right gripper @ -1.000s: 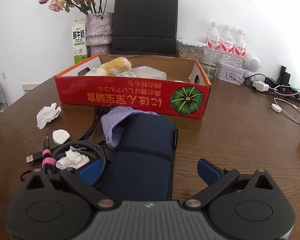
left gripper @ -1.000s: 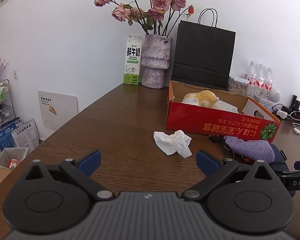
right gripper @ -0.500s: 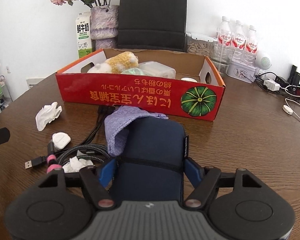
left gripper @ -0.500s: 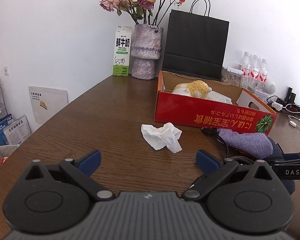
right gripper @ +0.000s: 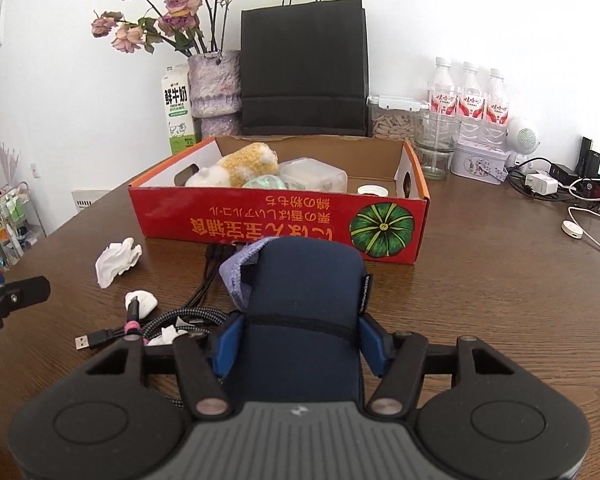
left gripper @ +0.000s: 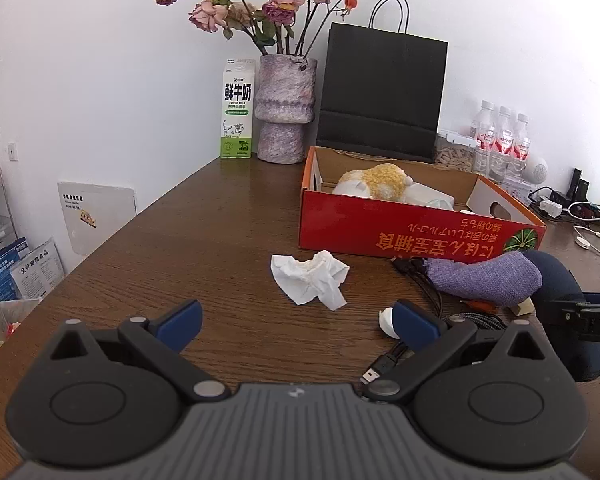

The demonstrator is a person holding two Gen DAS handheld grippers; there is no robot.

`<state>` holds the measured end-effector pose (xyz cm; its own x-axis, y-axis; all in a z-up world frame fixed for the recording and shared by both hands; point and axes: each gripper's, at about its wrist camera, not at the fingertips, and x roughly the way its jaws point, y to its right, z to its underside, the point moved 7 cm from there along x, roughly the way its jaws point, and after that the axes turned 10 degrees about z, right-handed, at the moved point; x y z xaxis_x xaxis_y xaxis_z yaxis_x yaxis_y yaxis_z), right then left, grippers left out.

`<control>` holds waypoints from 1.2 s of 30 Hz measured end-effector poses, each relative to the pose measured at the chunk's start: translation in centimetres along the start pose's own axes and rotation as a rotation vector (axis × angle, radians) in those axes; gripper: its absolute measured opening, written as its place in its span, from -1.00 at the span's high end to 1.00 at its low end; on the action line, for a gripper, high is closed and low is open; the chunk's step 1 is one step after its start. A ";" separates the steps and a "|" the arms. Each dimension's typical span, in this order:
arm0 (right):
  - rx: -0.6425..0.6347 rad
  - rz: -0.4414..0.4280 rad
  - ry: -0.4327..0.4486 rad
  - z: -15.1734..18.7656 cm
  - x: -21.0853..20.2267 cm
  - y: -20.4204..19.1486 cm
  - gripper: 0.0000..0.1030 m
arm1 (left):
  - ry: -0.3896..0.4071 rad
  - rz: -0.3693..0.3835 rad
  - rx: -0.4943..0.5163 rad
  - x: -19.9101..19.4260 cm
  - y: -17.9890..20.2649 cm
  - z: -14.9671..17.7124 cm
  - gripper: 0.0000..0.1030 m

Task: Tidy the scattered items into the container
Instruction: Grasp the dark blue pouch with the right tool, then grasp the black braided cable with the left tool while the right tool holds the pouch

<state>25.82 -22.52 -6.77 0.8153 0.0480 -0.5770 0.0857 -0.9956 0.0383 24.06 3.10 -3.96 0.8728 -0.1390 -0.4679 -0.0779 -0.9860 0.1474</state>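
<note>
Right gripper point(right gripper: 300, 340): blue fingers point(right gripper: 227, 338) closing on the sides of a navy pouch point(right gripper: 306, 300), pads pressed against its fabric, the pouch lying between them on the wooden desk point(right gripper: 500, 300) just in front of the red cardboard box point(right gripper: 260, 220). A purple knitted cloth point(right gripper: 238, 268) lies against the pouch's far left corner. Left gripper point(left gripper: 298, 320): fingers spread wide, nothing between them, above bare desk. Ahead of it lies a crumpled white tissue point(left gripper: 310, 276); a braided cable point(right gripper: 180, 316) with USB plug lies left of the pouch. Box contents: plush toy point(right gripper: 244, 164), clear plastic container point(right gripper: 314, 174).
</note>
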 end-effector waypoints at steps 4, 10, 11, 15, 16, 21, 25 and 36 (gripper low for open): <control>0.024 0.008 0.013 0.2 -0.7 1.7 -0.17 | -0.022 0.026 0.015 0.3 1.5 0.3 -1.00; 0.045 0.032 0.004 1.5 -0.9 4.3 -0.17 | -0.071 0.086 0.056 1.3 4.7 1.0 -1.00; 0.047 0.036 0.000 1.7 -0.8 4.7 -0.17 | -0.079 0.096 0.062 1.4 5.3 1.1 -1.00; 0.049 0.044 -0.015 2.5 -0.3 6.2 -0.17 | -0.124 0.136 0.078 2.4 7.6 1.8 -1.00; 0.047 0.044 -0.019 2.7 -0.2 6.4 -0.17 | -0.137 0.142 0.082 2.7 8.1 2.1 -1.00; 0.032 0.033 -0.036 3.3 0.6 7.2 -0.17 | -0.193 0.148 0.088 4.3 10.1 2.9 -1.00; -0.009 0.029 -0.036 3.6 0.9 7.1 -0.18 | -0.233 0.142 0.095 5.6 11.2 3.4 -1.00; -0.035 0.035 0.000 4.2 0.9 6.7 -0.24 | -0.312 0.110 0.132 8.0 12.7 4.2 -1.00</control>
<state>24.72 -29.52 -10.41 0.8179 0.0133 -0.5752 0.0774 -0.9932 0.0872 28.04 -10.92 -9.51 0.6680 -0.2463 -0.7022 -0.2427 -0.9641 0.1074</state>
